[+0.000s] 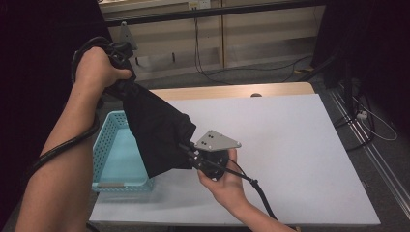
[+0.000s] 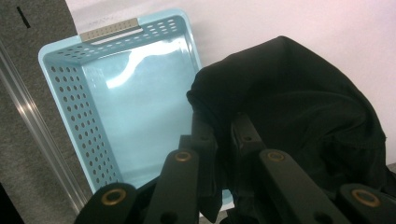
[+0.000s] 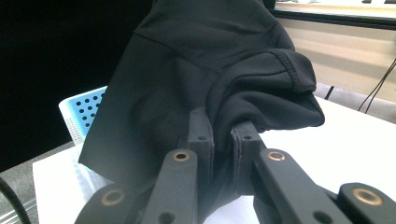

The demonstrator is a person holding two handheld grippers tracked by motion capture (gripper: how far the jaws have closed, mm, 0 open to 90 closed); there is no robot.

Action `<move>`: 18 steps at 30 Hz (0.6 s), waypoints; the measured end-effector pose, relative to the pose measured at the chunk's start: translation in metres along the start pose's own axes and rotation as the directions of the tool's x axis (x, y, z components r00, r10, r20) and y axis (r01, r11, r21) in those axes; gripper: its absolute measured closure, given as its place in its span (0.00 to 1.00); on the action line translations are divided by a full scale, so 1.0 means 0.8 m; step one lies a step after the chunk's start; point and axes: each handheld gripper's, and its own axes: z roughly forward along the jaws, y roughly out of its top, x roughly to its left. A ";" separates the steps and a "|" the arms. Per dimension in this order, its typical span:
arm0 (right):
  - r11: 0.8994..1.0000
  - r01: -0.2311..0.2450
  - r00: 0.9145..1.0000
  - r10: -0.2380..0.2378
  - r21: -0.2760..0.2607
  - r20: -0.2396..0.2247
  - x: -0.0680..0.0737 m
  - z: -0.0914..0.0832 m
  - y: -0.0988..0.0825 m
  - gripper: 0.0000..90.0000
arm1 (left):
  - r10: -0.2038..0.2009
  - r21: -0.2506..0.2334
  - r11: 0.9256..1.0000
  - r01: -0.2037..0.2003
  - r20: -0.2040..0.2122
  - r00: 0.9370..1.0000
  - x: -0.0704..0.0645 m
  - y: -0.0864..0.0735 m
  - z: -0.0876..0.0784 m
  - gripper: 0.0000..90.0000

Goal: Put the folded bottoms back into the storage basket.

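Observation:
A black garment (image 1: pixel 157 128) hangs stretched between my two grippers above the table's left side. My left gripper (image 1: pixel 122 77) is raised high at the left, shut on the garment's upper edge; in the left gripper view the cloth (image 2: pixel 289 107) bunches between its jaws (image 2: pixel 223 133). Lower down, near the table's middle, my right gripper (image 1: pixel 189 153) is shut on the garment's lower corner, and the right gripper view has the fabric (image 3: pixel 205 70) pinched between its jaws (image 3: pixel 223 133). A light blue perforated basket (image 1: pixel 109 154) stands under the garment at the table's left edge, nothing inside it (image 2: pixel 140 107).
The white table top (image 1: pixel 290 145) extends to the right of the garment. Its wooden edge (image 1: pixel 227 90) runs along the far side. Cables (image 1: pixel 212 72) lie on the floor beyond, and a rail (image 1: pixel 372 150) runs along the floor at the right.

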 end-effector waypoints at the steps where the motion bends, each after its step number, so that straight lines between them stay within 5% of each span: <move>1: 1.000 0.001 1.000 -0.001 0.001 0.000 0.001 0.001 0.000 0.91 | -0.003 0.002 1.000 0.003 0.000 1.000 0.001 0.000 0.000 0.92; 18: 1.000 0.010 1.000 -0.010 0.001 -0.013 0.008 0.011 0.005 0.90 | -0.013 -0.015 1.000 0.013 0.002 1.000 0.014 -0.005 -0.002 0.92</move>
